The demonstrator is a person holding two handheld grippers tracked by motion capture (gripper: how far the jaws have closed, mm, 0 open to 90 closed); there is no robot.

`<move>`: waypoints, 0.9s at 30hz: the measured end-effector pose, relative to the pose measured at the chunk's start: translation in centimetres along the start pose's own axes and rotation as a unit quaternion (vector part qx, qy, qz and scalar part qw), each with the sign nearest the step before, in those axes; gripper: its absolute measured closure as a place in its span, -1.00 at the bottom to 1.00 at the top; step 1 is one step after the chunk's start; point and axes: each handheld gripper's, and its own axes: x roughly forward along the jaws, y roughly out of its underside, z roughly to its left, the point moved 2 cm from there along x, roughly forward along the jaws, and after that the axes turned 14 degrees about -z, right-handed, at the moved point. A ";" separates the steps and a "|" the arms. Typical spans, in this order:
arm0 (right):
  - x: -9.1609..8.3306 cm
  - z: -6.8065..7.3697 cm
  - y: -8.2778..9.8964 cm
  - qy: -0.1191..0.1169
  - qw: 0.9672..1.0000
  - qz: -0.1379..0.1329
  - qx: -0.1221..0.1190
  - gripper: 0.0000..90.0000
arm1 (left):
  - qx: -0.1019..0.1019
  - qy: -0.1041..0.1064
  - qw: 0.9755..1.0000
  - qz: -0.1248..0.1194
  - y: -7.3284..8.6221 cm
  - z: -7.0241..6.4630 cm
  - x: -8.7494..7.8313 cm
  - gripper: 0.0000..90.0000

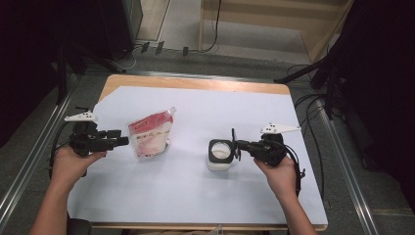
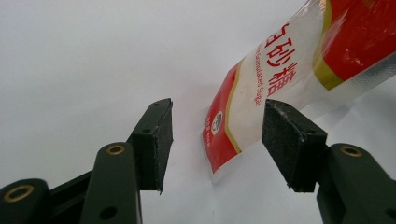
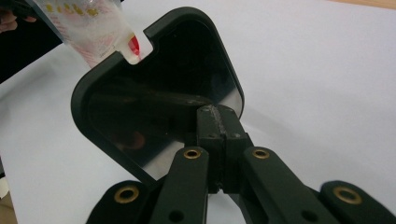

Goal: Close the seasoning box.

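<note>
Where white paper (image 1: 195, 196) ends, wooden table (image 1: 195, 83) shows.

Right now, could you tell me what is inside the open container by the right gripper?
The container holds something white, seemingly granular. Its black rim and clear walls hide how deep the fill goes. The right gripper holds the black lid upright beside it.

The sugar pouch (image 1: 151, 133) at left is red and white with a yellow-gold stripe and red lettering. Right, the tub (image 1: 219, 155) is white with a black rim, its lid (image 3: 159, 98) glossy black. A white sheet (image 1: 195, 196) covers the tan table (image 1: 195, 83).
</note>
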 end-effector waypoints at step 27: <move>1.6 2.4 0.6 -0.030 0.998 0.027 -0.040 0.81 | -0.006 -0.005 1.000 0.006 0.1 0.0 0.2 -0.04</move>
